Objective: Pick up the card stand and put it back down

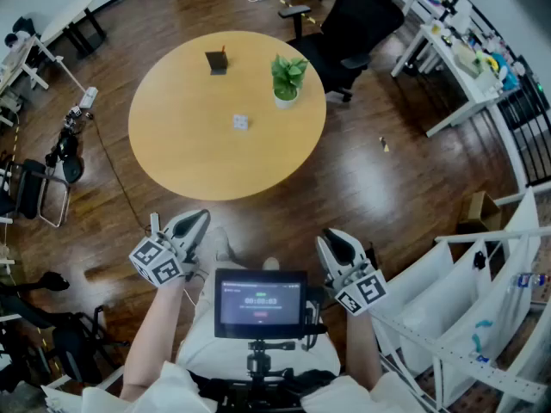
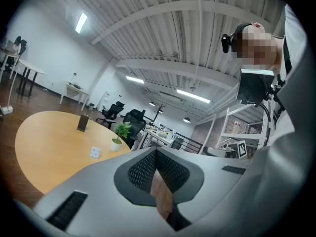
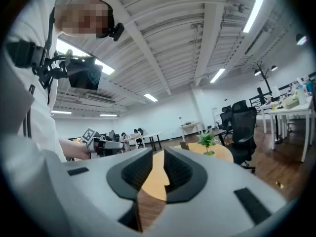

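Note:
The card stand (image 1: 217,61) is a small dark upright piece at the far side of the round wooden table (image 1: 181,153). It also shows in the left gripper view as the card stand (image 2: 82,123) and in the right gripper view as the card stand (image 3: 184,145). Both grippers hang close to the person's body, well short of the table's near edge. My left gripper (image 1: 196,219) has its jaws together with nothing in them (image 2: 156,152). A narrow gap shows between the jaws of my right gripper (image 1: 332,238), and nothing is between them (image 3: 158,156).
A potted plant (image 1: 288,77) and a small white cube (image 1: 241,121) also stand on the table. A black office chair (image 1: 357,20) is beyond it at the right. White desks (image 1: 456,58) and a white rack (image 1: 482,299) line the right side. A screen (image 1: 261,302) sits at the person's chest.

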A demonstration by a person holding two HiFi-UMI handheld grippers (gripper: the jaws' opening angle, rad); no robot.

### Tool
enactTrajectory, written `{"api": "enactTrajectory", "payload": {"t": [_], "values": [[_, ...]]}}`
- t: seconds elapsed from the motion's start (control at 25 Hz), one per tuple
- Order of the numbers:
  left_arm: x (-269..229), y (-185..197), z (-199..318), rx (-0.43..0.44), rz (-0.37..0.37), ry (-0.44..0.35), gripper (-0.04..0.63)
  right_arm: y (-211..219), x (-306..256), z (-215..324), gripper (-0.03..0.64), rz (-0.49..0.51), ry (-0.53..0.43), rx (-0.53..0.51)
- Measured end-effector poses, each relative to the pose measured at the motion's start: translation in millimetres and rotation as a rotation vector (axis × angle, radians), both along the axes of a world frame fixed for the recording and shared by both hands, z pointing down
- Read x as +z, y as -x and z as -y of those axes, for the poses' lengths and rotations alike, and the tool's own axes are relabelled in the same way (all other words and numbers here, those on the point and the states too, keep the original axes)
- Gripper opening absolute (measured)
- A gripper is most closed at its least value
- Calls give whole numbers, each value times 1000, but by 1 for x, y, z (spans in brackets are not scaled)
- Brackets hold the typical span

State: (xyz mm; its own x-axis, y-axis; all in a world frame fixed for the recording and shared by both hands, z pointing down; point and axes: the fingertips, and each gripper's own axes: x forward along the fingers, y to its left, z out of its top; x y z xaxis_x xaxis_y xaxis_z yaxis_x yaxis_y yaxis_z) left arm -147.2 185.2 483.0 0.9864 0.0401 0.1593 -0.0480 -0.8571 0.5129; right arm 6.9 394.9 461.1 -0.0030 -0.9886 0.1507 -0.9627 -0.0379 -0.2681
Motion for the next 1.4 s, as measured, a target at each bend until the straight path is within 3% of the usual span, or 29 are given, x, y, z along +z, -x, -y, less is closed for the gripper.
{"api": "enactTrajectory", "payload": {"t": [0.36,0.52,0.96,1.4], "values": [[9,25,74,-13,12,51,0,15,-4,77,75,-15,5,-16],[8,35,110,-15,-25,116,0,21,-4,108,75,-24,18,-23],[18,66,206,-71,-112,162,0,45,2,178,75,-35,78,32],[21,65,274,25,-141,169,0,52,13,233,75,-38,120,121]]}}
